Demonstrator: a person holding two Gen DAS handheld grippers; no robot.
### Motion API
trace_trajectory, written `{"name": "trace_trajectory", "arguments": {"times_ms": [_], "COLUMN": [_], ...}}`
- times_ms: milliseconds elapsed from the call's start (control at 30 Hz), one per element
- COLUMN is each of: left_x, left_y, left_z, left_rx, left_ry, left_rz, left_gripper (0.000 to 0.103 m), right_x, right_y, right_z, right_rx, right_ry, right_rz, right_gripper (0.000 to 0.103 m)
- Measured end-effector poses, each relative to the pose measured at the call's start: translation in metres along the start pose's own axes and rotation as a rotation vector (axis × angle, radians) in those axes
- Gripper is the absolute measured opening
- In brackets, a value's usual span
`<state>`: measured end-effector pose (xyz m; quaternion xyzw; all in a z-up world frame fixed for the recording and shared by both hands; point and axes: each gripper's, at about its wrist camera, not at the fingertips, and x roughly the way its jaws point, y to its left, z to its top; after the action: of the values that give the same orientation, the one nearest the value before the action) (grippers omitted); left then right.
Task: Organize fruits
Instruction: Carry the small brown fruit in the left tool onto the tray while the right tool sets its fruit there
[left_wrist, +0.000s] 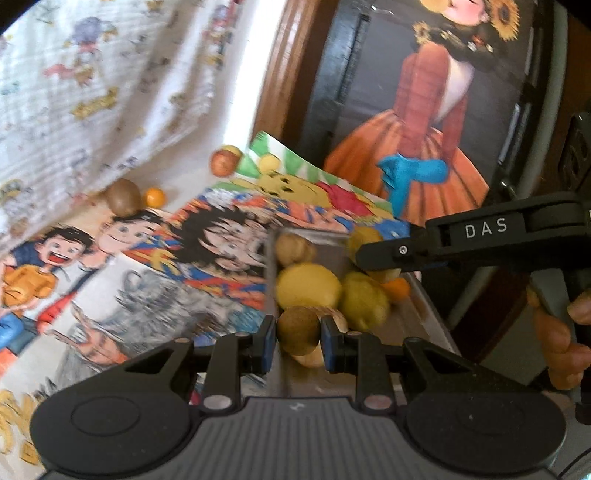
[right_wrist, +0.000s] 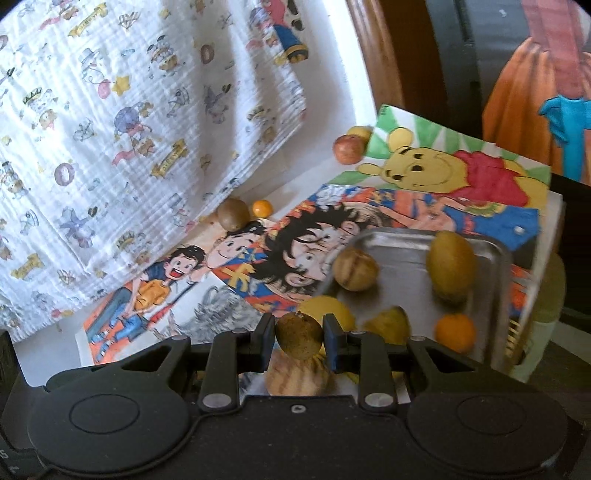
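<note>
From the left wrist camera, the left gripper pinches a brown kiwi between its blue pads over the near end of the metal tray. A yellow lemon and a green-yellow fruit lie in the tray just beyond. The right gripper reaches in over the tray's far corner, and its jaws cannot be made out here.

From the right wrist camera, the right gripper clamps another kiwi above the tray's near-left corner. An orange sits at the tray's near edge. An apple rests beyond the cartoon mat's far edge.
</note>
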<state>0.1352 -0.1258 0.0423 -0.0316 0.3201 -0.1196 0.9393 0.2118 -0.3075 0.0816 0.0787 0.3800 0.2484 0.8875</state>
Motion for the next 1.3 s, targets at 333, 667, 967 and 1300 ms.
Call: {"name": "trace_trajectory", "arguments": {"times_ms": [333,667,967,1300], "left_x": [0.022,0.038,0.041,0.04], "left_y": [-0.017,-0.019,-0.02,-0.02], "left_z": [-0.019,-0.029,-0.031,-0.031], "left_rx": [0.04,0.061,0.08,0.074], "left_ry": [0.083,0.125,0.119,0.124], "left_rz": [-0.031,-0.027,-0.023,-0.026], "left_gripper": [0.028,0.028,0.028,0.028], "right_x": [-0.008,0.014,0.026,0.029], "right_y": [-0.023,-0.037,-0.042,-0.039], "right_z": [-0.042,-0.066,-0.072,-0.076], "right_rx": [-0.01,0.003,0.003,-0.022], "right_ry": [-0.043,-0.023,-0.016,-0.025], "right_rz": [-0.06,-0.068,-0.074,-0.088], "right_gripper": [0.03,0.03,0.03,0.03]}}
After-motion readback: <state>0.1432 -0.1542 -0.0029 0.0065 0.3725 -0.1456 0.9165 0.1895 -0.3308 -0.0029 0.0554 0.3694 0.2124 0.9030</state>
